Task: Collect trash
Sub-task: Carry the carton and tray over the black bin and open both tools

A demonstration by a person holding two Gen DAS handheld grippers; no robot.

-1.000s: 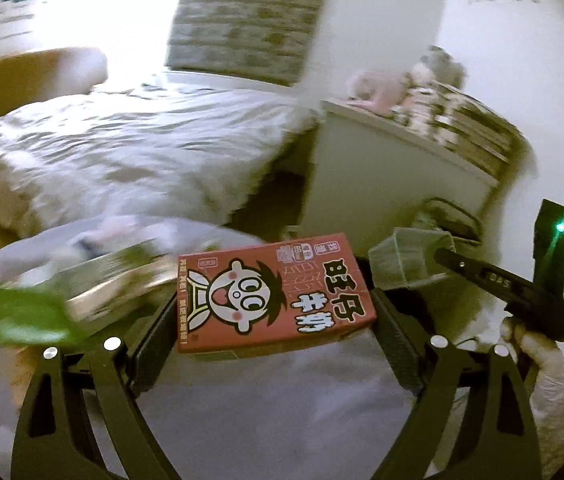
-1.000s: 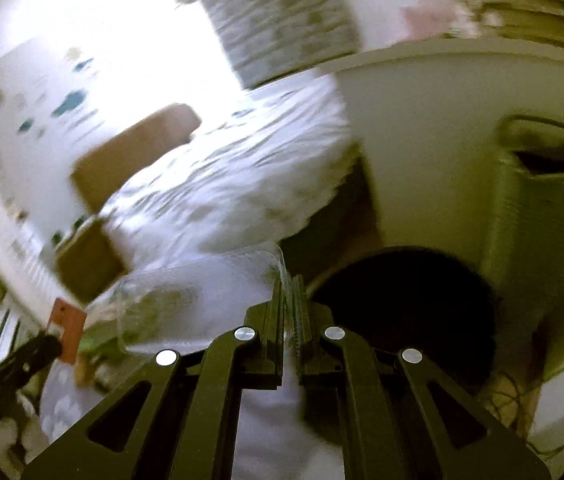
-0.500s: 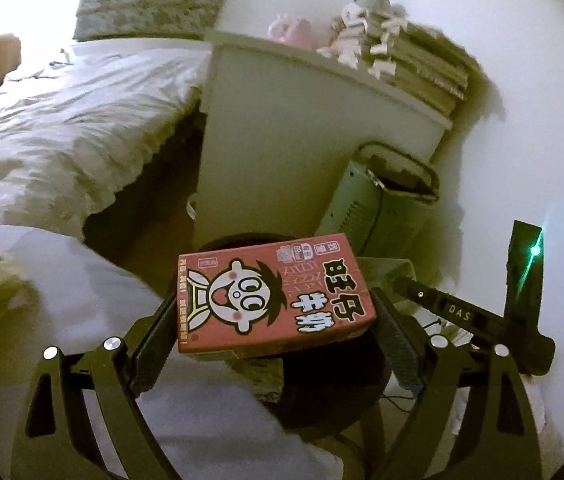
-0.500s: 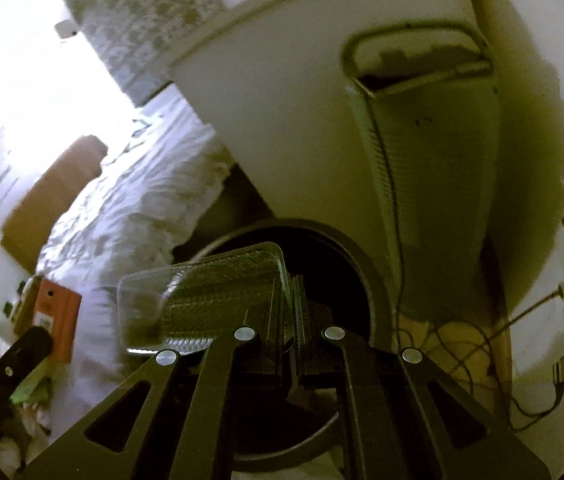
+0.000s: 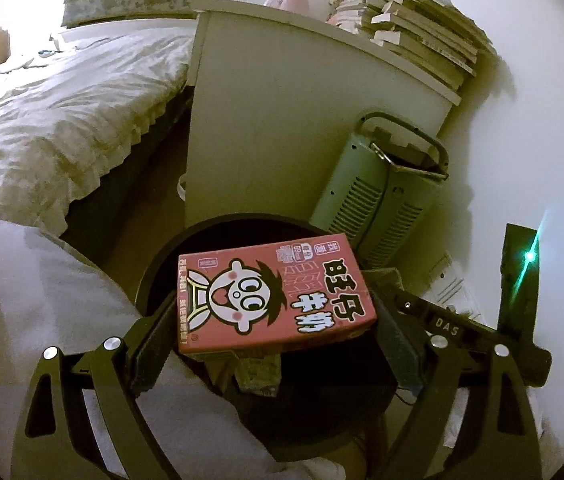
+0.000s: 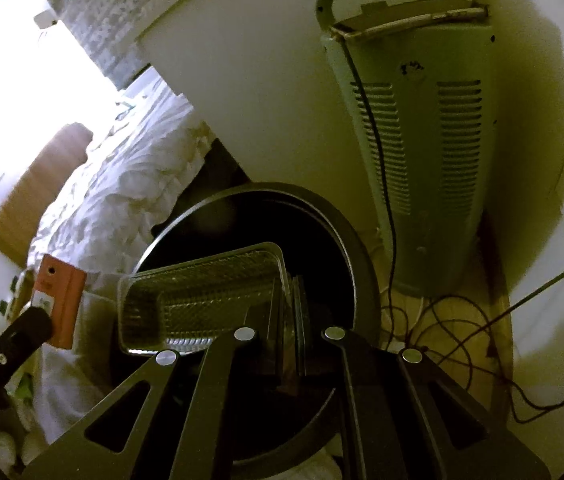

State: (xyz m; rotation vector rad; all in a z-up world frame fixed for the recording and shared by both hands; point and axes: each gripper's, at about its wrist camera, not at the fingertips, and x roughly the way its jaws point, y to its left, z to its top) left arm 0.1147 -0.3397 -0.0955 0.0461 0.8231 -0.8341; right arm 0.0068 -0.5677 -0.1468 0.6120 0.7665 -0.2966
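Holding trash over the bin [image 5: 154, 268] for dropping.
We are pinching the milk carton [image 5: 274, 294] in the left gripper [image 5: 272, 320] and the clear tray's [image 6: 202, 300] edge in the right gripper [image 6: 290, 312], both above the opening.

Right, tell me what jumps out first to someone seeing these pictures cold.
The red milk carton with its cartoon face grabs the eye, clamped sideways in the left gripper above the round black trash bin. Next is the clear plastic tray, pinched at one edge by the right gripper over the same bin's dark mouth. Behind the bin stands a tall pale-green heater, against the white cabinet.
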